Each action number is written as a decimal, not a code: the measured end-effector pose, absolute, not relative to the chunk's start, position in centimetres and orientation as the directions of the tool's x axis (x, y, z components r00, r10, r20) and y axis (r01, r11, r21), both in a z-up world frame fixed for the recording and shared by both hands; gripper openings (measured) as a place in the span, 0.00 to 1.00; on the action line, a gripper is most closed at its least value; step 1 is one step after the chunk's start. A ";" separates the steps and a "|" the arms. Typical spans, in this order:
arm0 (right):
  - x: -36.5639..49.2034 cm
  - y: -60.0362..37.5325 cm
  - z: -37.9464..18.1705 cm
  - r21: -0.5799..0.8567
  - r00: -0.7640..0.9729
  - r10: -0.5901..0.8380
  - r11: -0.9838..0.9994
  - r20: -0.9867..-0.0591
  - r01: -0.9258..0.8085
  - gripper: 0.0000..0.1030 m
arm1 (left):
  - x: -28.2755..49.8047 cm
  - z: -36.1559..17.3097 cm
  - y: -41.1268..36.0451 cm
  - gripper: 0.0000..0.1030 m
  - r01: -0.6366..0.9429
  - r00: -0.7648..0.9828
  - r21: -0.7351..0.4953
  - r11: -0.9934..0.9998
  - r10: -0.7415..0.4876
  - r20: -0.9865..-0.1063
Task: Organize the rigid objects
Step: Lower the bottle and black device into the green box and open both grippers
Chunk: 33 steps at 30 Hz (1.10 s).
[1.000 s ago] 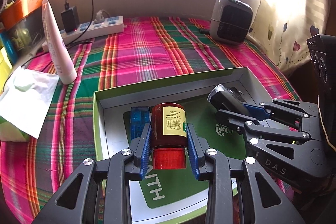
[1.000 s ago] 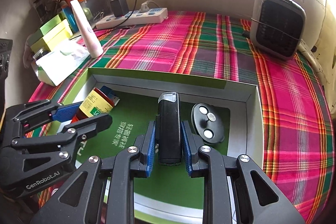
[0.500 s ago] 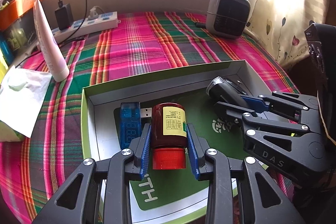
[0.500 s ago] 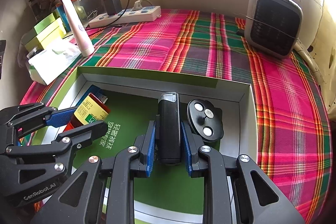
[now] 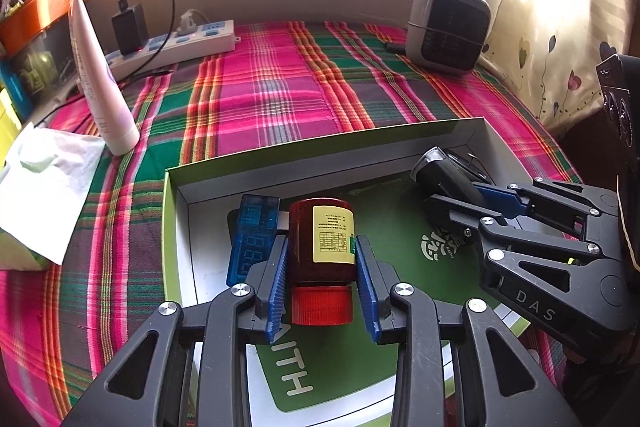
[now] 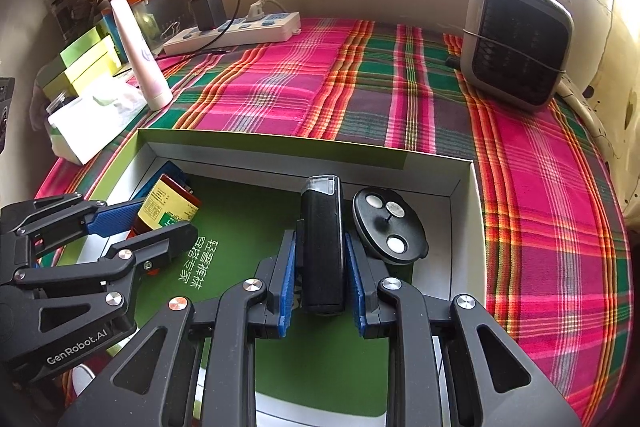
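A shallow green-and-white box (image 5: 176, 211) (image 6: 464, 211) lies on the plaid cloth. My left gripper (image 5: 322, 287) is shut on a dark red bottle (image 5: 320, 239) with a yellow label and red cap, low inside the box. A blue USB meter (image 5: 250, 235) lies just left of it. My right gripper (image 6: 322, 279) is shut on a black rectangular device (image 6: 322, 243) inside the box, beside a black round disc (image 6: 390, 227) with three white dots. Each gripper shows in the other's view: the right one (image 5: 472, 199), the left one (image 6: 152, 223).
A grey mini heater (image 5: 448, 27) (image 6: 516, 43) stands at the back right. A white power strip (image 5: 176, 43) with a black charger lies at the back. A pink tube (image 5: 104, 75) stands at left, near tissues (image 5: 40, 195) and green boxes (image 6: 84, 63).
Both grippers keep their holds. The box and both grippers have shifted a little relative to the cloth; the views moved slightly backward and right. The blue USB meter shows more fully.
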State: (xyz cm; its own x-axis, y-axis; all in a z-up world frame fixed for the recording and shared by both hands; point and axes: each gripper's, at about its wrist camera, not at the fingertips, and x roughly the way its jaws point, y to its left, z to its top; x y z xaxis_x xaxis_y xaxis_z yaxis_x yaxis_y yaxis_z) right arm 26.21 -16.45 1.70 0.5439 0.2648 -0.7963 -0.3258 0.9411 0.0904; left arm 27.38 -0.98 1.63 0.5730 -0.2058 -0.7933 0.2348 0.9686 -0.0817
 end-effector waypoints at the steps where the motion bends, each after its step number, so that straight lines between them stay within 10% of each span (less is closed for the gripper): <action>1: 26.2 -16.4 1.7 0.091 0.545 0.265 0.941 -0.796 -0.325 0.24 | 27.4 1.6 -1.0 0.30 0.234 0.574 -0.080 0.969 -0.204 -0.793; 33: 23.3 -16.9 2.9 0.119 0.569 0.298 0.936 -0.766 -0.330 0.41 | 24.8 2.8 -0.2 0.47 0.231 0.577 -0.140 0.963 -0.252 -0.777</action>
